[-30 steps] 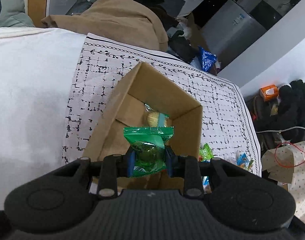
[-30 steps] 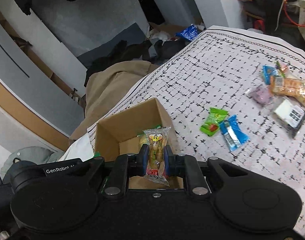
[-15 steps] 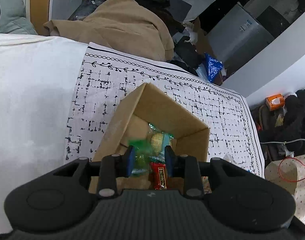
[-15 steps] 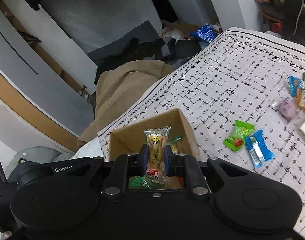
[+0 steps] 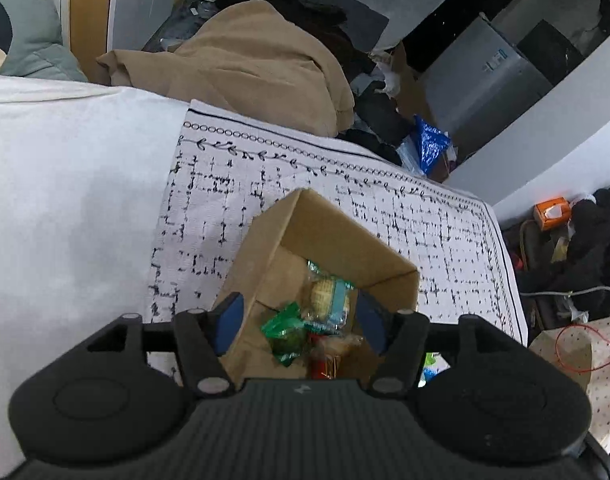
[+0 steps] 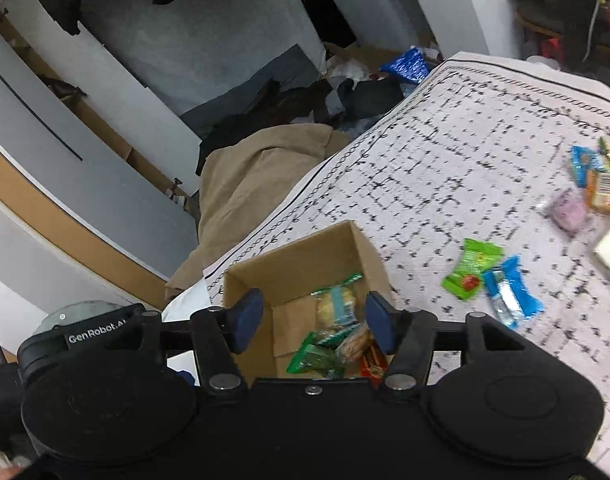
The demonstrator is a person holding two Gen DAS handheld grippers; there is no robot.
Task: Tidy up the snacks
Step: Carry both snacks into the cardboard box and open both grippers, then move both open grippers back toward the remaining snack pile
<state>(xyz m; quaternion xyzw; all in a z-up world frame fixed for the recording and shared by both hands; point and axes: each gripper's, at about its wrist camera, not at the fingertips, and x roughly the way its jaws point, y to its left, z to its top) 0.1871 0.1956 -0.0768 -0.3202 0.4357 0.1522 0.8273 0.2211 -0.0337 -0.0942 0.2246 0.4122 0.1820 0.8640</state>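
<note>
An open cardboard box (image 5: 337,232) (image 6: 301,260) stands on the patterned cloth. Inside lie a green packet (image 5: 285,334) (image 6: 311,358), a yellow cake in a teal wrapper (image 5: 329,300) (image 6: 339,306) and a red-ended snack (image 5: 325,364) (image 6: 371,362). My left gripper (image 5: 299,324) hangs over the box, its jaws opening with nothing pressed between them. My right gripper (image 6: 313,324) is also above the box, jaws opening and empty. More wrapped snacks lie on the cloth to the right: a green packet (image 6: 471,268), a blue one (image 6: 511,296), and several at the edge (image 6: 593,184).
A tan blanket (image 5: 257,64) is heaped beyond the cloth's far edge. White bedding (image 5: 65,200) lies left of the patterned cloth (image 5: 445,232). Dark clothes and a blue bag (image 5: 429,144) clutter the floor behind. A dotted paper bag (image 5: 577,352) stands at the right.
Both grippers let go: the green packet dropped from the left and the red-ended snack from the right into the box. Both sets of jaws now stand wide apart.
</note>
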